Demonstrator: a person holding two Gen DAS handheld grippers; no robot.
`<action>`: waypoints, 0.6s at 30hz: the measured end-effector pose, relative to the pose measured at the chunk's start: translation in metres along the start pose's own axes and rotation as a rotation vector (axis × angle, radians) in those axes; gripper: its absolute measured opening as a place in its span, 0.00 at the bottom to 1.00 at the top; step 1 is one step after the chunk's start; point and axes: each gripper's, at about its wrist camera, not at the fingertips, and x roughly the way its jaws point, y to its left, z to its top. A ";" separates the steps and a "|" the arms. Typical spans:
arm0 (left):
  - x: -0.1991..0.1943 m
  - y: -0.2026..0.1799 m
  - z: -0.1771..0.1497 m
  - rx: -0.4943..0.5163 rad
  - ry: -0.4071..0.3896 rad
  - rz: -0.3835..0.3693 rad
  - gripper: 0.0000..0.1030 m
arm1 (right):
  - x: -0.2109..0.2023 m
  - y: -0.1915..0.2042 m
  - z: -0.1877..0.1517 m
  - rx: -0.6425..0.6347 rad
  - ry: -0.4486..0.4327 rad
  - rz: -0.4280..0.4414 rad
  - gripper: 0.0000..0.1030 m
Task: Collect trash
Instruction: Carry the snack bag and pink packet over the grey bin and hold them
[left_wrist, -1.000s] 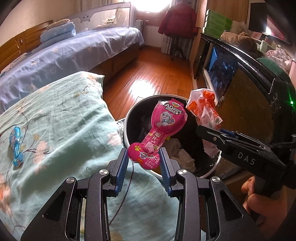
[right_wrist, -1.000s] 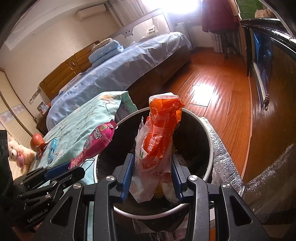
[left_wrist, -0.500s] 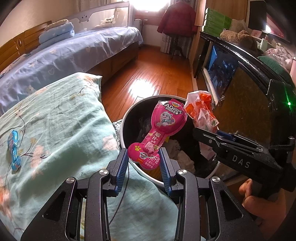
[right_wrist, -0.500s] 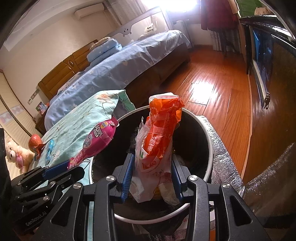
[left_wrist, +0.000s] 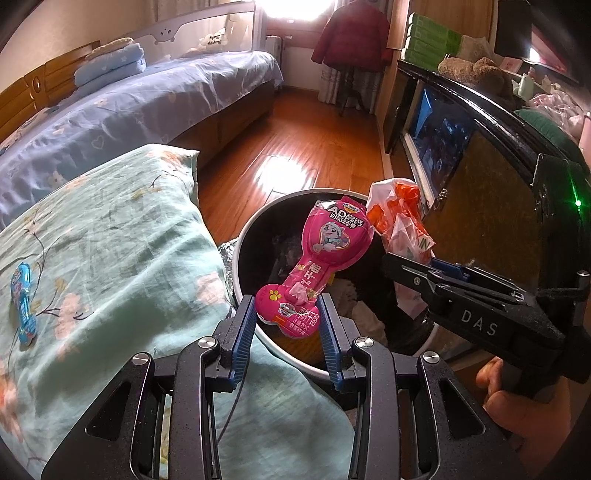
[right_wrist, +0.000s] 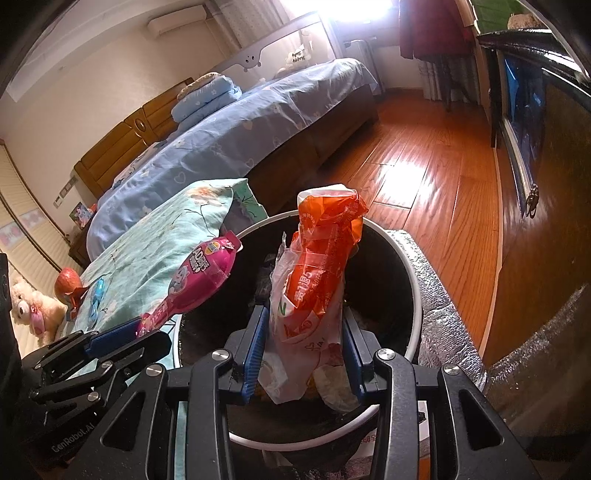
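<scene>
A round black trash bin with a white rim (left_wrist: 258, 225) (right_wrist: 413, 280) stands on the floor beside the bed, with crumpled paper inside. My left gripper (left_wrist: 286, 317) is shut on a pink bone-shaped snack wrapper (left_wrist: 321, 254), held upright over the bin's near rim. My right gripper (right_wrist: 304, 343) is shut on a crumpled orange and white plastic bag (right_wrist: 317, 273), held over the bin's opening. The right gripper (left_wrist: 447, 269) with its bag (left_wrist: 399, 218) shows at the right of the left wrist view. The left gripper (right_wrist: 122, 334) and pink wrapper (right_wrist: 199, 277) show at the left of the right wrist view.
A teal floral quilt (left_wrist: 110, 240) lies left of the bin, with a small blue wrapper (left_wrist: 23, 299) on it. A red wrapper (right_wrist: 68, 286) and a plush toy (right_wrist: 31, 308) lie further back. A black cabinet (left_wrist: 480, 155) stands right of the bin. Silver foil sheeting (right_wrist: 443, 306) borders the bin.
The left gripper has drifted slightly right over the quilt. Both wrappers stay held above the bin; the right gripper has not moved.
</scene>
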 end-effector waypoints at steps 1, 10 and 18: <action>0.001 0.001 0.000 -0.002 0.001 -0.001 0.32 | 0.000 0.000 0.000 -0.001 0.001 0.000 0.38; 0.004 0.002 0.003 -0.004 0.004 0.005 0.32 | 0.001 0.000 0.000 -0.004 0.009 -0.002 0.39; 0.004 0.003 0.004 -0.004 0.003 0.006 0.32 | 0.004 0.000 0.002 -0.006 0.017 0.003 0.41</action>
